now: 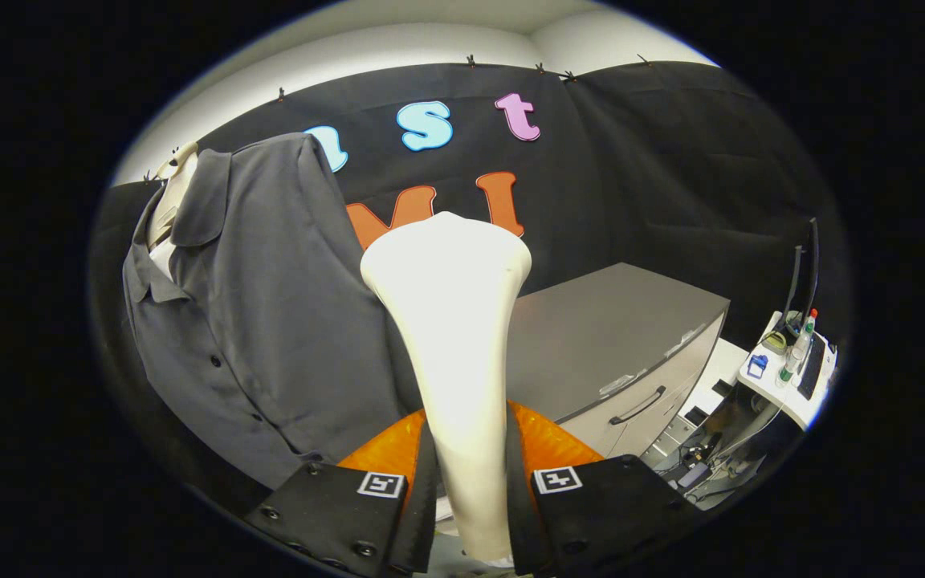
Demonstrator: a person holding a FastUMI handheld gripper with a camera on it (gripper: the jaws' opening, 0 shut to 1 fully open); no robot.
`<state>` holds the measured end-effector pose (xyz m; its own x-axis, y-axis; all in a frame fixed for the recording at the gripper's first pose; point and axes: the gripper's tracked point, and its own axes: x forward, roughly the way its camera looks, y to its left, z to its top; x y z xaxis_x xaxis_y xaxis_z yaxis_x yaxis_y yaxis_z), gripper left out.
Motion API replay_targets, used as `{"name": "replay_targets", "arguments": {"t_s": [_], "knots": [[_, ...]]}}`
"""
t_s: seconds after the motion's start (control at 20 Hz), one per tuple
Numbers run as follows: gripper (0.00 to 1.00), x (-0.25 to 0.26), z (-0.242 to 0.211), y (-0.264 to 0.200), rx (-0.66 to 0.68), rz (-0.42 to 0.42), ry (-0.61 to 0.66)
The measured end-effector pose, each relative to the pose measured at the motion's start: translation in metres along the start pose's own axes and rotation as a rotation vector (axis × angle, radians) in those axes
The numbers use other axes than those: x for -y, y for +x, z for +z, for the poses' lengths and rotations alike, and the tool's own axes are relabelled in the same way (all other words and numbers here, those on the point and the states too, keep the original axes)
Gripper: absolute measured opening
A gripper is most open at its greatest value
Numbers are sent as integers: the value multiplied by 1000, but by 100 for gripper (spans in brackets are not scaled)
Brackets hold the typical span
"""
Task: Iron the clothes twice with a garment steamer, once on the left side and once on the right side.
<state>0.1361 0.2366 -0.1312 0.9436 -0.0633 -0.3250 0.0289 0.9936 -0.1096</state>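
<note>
Gripper view: a grey shirt [270, 321] hangs on a form against the booth wall, beyond and to the left of the tool [470, 490]. A grey desk [615, 337] with a drawer stands to the right. The tool's fingers are clamped on the handle of a cream garment steamer [450, 321], whose long axis runs straight ahead, head clear of the cloth. The coming pass probably requires a leftward swing toward the shirt front.
</note>
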Motion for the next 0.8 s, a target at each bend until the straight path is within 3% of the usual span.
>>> {"name": "replay_targets", "arguments": {"t_s": [0.25,0.8], "knots": [[45,-42,1,-15,21,8,-6],[45,-120,-5,-24,16,110,-54]]}}
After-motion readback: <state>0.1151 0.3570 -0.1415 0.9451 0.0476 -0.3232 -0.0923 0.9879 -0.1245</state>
